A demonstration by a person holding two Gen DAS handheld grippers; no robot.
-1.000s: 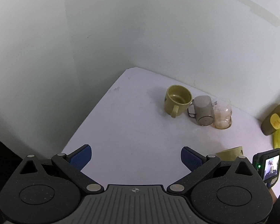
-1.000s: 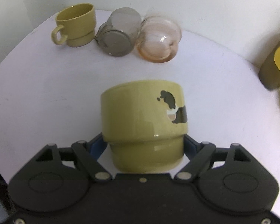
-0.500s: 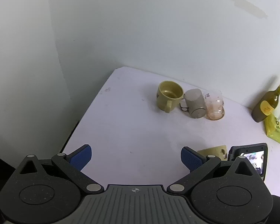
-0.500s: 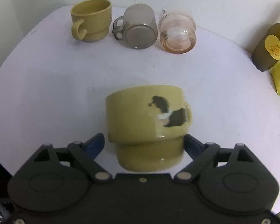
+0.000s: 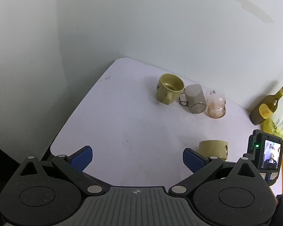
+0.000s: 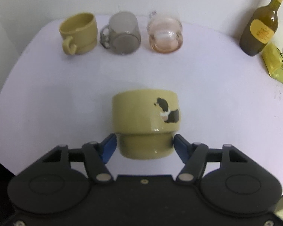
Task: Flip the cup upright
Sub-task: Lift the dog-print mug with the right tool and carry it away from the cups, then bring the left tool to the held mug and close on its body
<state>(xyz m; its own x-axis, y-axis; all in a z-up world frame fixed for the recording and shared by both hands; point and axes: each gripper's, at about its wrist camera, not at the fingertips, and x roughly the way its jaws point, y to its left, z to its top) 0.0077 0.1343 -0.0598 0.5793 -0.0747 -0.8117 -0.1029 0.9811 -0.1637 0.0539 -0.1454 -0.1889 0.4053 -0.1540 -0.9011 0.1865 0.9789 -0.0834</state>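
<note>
An olive-yellow mug with a dog picture [image 6: 145, 120] stands upright on the white table, just in front of my right gripper [image 6: 144, 145]. The blue pads sit at either side of its narrow base; the left pad shows a small gap and the right one looks close to touching. The jaws look open around it. The same mug [image 5: 213, 147] shows low right in the left wrist view, beside the right gripper's camera body [image 5: 266, 156]. My left gripper [image 5: 137, 157] is open and empty above the table's near left part.
At the back stand a second olive mug [image 6: 78, 33], a grey cup lying on its side [image 6: 122, 35] and a pinkish glass cup [image 6: 165, 34]. A dark olive bottle [image 6: 260, 24] and a yellow tissue pack [image 6: 279, 62] stand at the right, against the wall.
The right gripper has drawn back and levelled, its pads have loosened from the mug's base, and the mug now rests on the table. The left gripper has risen and pulled back.
</note>
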